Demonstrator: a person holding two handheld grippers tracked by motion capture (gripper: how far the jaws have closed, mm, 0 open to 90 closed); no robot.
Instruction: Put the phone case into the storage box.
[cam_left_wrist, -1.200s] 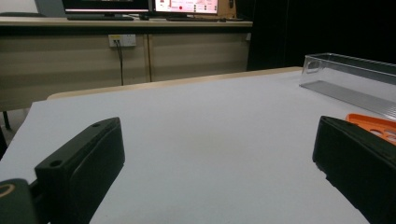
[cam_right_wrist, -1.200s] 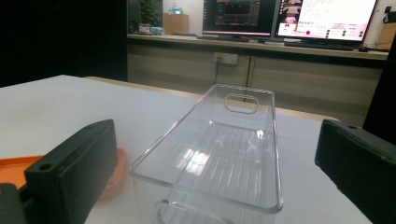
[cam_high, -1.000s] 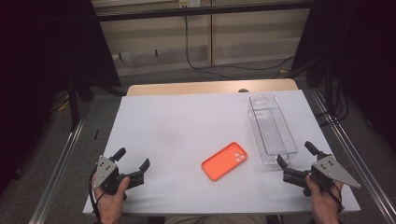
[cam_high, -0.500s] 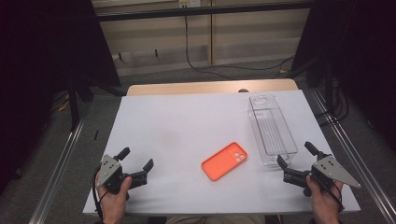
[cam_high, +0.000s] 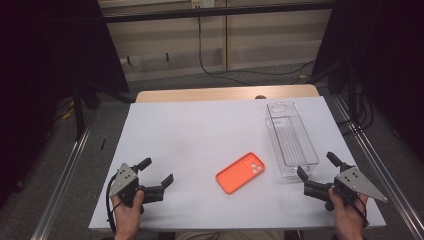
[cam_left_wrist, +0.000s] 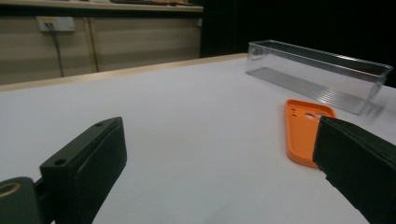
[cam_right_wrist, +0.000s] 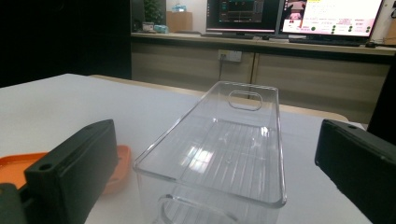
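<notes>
Blk hand-held gripper (cam_high: 154, 172), grey plate, cable.

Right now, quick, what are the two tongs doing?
Left tongs: open, holding nothing, near the orange phone case.
Right tongs: open, holding nothing, by the clear plastic bin.

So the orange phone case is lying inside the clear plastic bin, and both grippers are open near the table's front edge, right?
Not quite. The orange phone case lies on the white table, beside the clear plastic bin, not inside it; the high view shows this. The left gripper and right gripper are indeed open near the front edge.
</notes>
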